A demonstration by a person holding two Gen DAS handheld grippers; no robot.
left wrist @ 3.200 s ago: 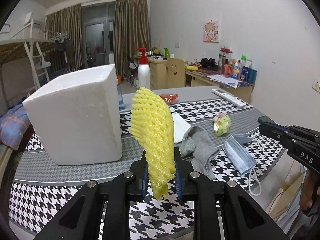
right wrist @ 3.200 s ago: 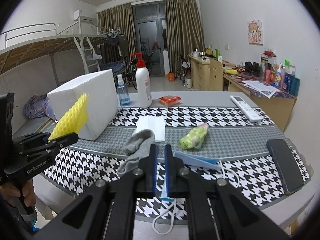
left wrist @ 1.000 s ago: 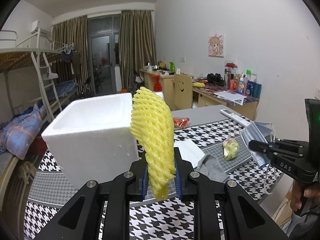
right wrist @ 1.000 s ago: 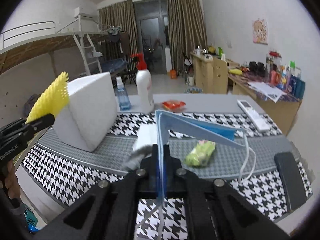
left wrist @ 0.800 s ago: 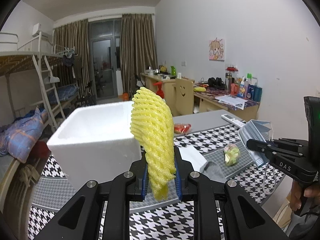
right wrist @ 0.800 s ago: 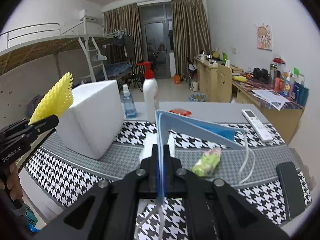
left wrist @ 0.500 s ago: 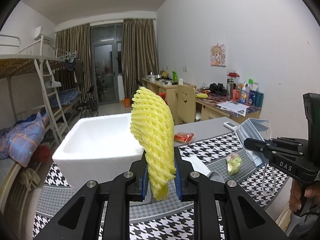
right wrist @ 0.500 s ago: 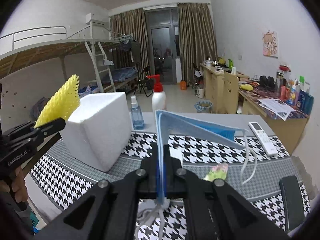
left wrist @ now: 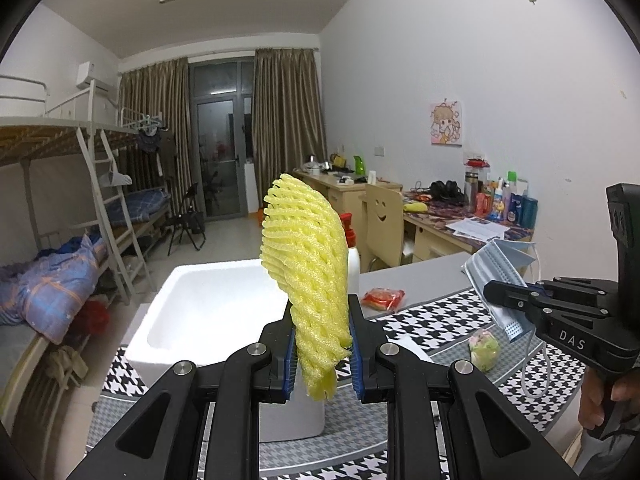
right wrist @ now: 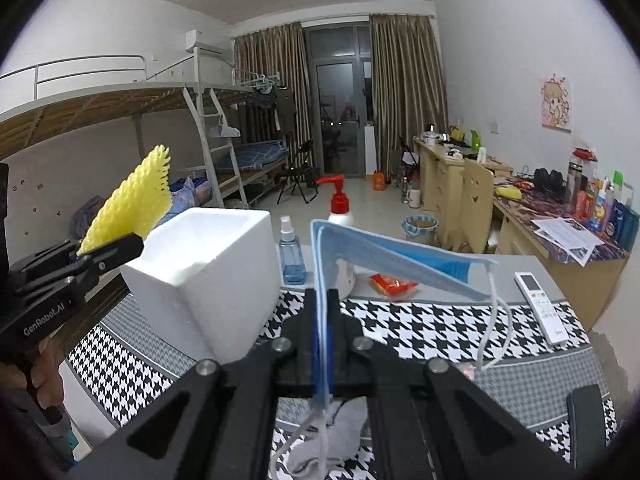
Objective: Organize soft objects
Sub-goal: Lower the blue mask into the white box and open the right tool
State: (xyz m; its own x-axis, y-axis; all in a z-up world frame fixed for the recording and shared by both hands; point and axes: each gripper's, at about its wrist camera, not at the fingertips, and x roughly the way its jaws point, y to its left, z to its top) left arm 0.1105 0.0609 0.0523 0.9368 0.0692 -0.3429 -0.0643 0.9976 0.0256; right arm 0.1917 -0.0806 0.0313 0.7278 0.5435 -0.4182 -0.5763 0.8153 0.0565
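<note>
Left wrist view: the left gripper (left wrist: 322, 354) has its jaws narrowed onto the lower end of a yellow foam net (left wrist: 308, 276), which stands nearly upright with its long axis rising out of the pads and its top leaning a little away from the camera. The landmark here is the white foam box (left wrist: 208, 312) on the checked table (left wrist: 440, 320). Its open top faces up, and it lies straight ahead of and below the left gripper, so the net hangs above the box's near rim. The right gripper (right wrist: 323, 330) is pressed fully together on a folded blue face mask (right wrist: 392, 258); one edge is pinched between the pads, the rest fans out to the right, and the ear loops (right wrist: 498, 320) dangle free. In the right wrist view the box sits ahead and to the left of that gripper, so the mask has to travel sideways across the box's right wall to get over the opening. I judge the left hand nearer to the opening and better lined up. The net need only go forward a little and down, long axis first. On the table right of the box lie a white cloth, a grey sock (right wrist: 320, 446), and a small green and pink soft thing (left wrist: 484, 354), all apart from both grippers.
</note>
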